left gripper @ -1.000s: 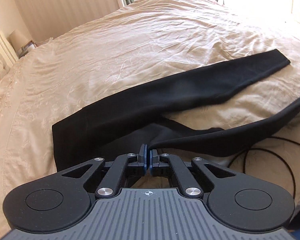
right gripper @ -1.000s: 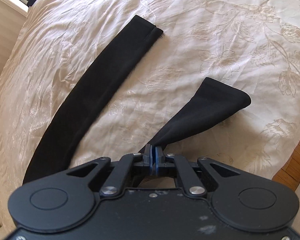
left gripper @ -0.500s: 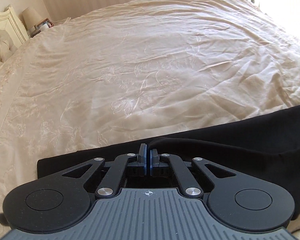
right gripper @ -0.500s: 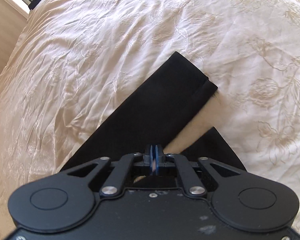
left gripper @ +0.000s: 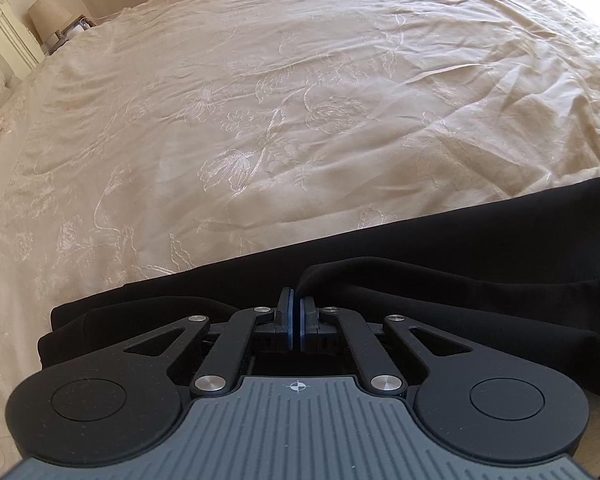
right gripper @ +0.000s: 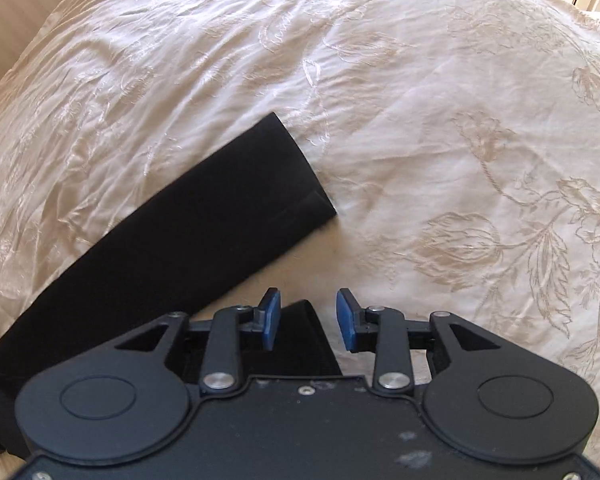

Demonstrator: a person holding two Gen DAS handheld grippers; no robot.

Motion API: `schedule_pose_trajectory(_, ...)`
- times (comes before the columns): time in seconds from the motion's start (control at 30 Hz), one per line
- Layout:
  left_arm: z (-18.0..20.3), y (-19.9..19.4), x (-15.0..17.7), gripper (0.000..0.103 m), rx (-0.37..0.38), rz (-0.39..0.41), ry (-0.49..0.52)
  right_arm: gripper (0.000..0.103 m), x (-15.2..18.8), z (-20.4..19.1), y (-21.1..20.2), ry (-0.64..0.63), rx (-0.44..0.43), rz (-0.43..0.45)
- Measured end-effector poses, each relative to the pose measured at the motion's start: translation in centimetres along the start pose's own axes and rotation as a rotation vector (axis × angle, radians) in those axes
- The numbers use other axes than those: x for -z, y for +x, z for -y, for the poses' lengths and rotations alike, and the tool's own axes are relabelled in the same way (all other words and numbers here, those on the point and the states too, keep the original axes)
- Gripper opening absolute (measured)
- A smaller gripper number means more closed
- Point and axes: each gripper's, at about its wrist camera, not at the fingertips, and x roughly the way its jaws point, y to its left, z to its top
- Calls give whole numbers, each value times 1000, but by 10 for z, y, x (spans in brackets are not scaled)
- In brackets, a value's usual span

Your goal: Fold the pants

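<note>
Pants (right gripper: 188, 232): black, laid on the cream embroidered bedspread (right gripper: 420, 100) of the bed. In right wrist view, one leg flat, running from near left toward centre, hem end square and smooth; second leg's hem (right gripper: 300, 332) just beside it, near, under the open jaws, not squarely stacked. In left wrist view, upper part of pants (left gripper: 440, 264) across the near edge, bunched in a raised fold. Judged: lengthwise leg-on-leg fold nearly laid, alignment and crosswise folds left.

Right hand-held gripper (right gripper: 307, 320): jaws just been opening, now parted, blue pads clear of the cloth, hem released beneath.

Left hand-held gripper (left gripper: 296, 316): clenched, pinching the raised fold of black fabric.
</note>
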Motion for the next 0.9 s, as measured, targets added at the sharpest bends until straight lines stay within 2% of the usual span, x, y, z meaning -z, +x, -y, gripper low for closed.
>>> schedule_pose_trajectory(0.13,2,1,-3,3,-8,-9,-14,36,12,9,17,12,-88,-42)
schedule_pose_trajectory(0.2,2,1,-3,3,-8,-13,-32,38,18,8,22,-3,-90,-42)
schedule_pose_trajectory(0.27,1,0,-2,3,-12,-11,-44,26,25,2,19,-57,-77,-16)
schedule_pose_trajectory(0.3,1,-2,-2,3,-15,-8,-46,9,26,-3,16,-87,-85,-19)
schedule_pose_trajectory(0.37,2,-8,-2,3,-25,7,-47,8,25,-16,0,-139,-90,16)
schedule_pose_trajectory(0.47,3,-19,-5,3,-27,36,-56,8,7,-36,-34,-184,-105,134)
schedule_pose_trajectory(0.57,5,-22,-8,3,-27,42,-50,8,-24,-43,-44,-186,-88,218)
schedule_pose_trajectory(0.73,12,-14,-11,3,-35,25,-25,8,-74,-43,-18,-194,-8,232)
schedule_pose_trajectory(0.9,22,2,-13,4,-35,-13,27,8,-93,-47,15,-198,27,201)
